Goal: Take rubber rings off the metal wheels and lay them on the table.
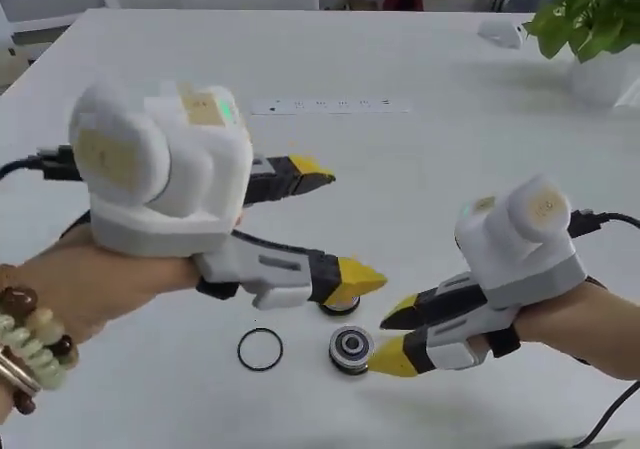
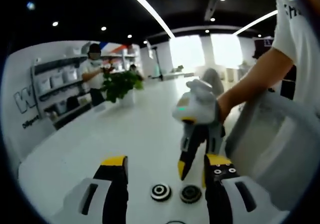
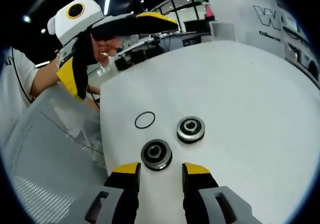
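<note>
White table (image 1: 450,169) stretches across a bright office room, with a green potted plant (image 1: 590,9) at its far corner, about one o'clock in the head view. Near the front edge lies a thin black rubber ring (image 1: 260,349), flat on the surface and already free. Just beside it, at its three o'clock, stands a small round metal wheel with a dark rim (image 1: 350,349). A second metal wheel (image 1: 340,307) sits close behind, at twelve o'clock of the first, partly hidden by a jaw. The right gripper (image 1: 383,339) has its jaws apart and holds nothing; its yellow tips sit at three o'clock of the near wheel, just beside it. In the right gripper view that wheel lies directly ahead of the gap between the jaws. The left gripper (image 1: 355,229) hangs above the wheels with its jaws spread wide, also empty. The near wheel's rim looks the darker, so it probably carries its ring, though I cannot be sure. For a clean pull, one claw should pin the wheel by its hub or sides. The other should catch only the rubber edge and roll it off sideways, not lift the wheel. The freed ring should go beside the one already on the table.
</note>
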Demonstrator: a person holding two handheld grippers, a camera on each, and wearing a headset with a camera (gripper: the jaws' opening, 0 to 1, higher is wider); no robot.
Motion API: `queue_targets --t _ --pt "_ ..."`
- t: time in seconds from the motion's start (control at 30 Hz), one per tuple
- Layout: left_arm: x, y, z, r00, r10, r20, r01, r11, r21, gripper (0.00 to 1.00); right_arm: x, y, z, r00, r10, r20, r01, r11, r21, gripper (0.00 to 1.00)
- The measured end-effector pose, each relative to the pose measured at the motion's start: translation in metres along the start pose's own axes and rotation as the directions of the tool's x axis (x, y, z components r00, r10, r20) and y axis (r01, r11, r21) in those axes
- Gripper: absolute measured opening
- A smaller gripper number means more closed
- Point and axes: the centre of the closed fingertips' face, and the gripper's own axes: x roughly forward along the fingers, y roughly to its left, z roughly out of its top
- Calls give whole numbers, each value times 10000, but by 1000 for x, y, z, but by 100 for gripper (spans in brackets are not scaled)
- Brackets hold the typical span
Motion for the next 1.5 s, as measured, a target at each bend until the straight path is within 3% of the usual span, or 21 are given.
queue_targets --t 0.13,0.2,0.27,0.47,0.6,0.9,1.07,1.5 --pt "4 -10 -23 9986 -407 -348 391 9982 -463 59 4 1 -2 10000 -13 -73 12 9997 -231 33" --pt "7 -13 -30 9980 -512 -360 498 9980 -401 57 6 0 -4 9999 -36 -148 32 9995 -323 34" --pt "9 -15 -42 9949 -633 -786 627 9980 -91 54 6 1 -4 9999 -15 -165 9 9993 -365 34" --pt "14 -21 -63 9910 -645 -1174 674 9975 216 46 9 2 -2 10000 -44 -51 41 9978 -655 30" --pt "18 -20 -70 9922 -529 -1130 525 9986 -60 39 10 3 -1 10000 -75 40 78 9940 -1089 27" --pt "28 -40 -85 9837 -1099 -1421 1061 9938 -341 31 12 6 -2 10000 2 -61 -12 9869 -1615 22" --pt "32 -44 -92 9793 -1152 -1666 1120 9933 -284 28 13 6 -3 9999 -27 -115 7 9842 -1772 22" --pt "32 -46 -96 9788 -1244 -1630 1114 9900 -862 22 11 4 -4 9997 -143 -209 97 9788 -2048 17"
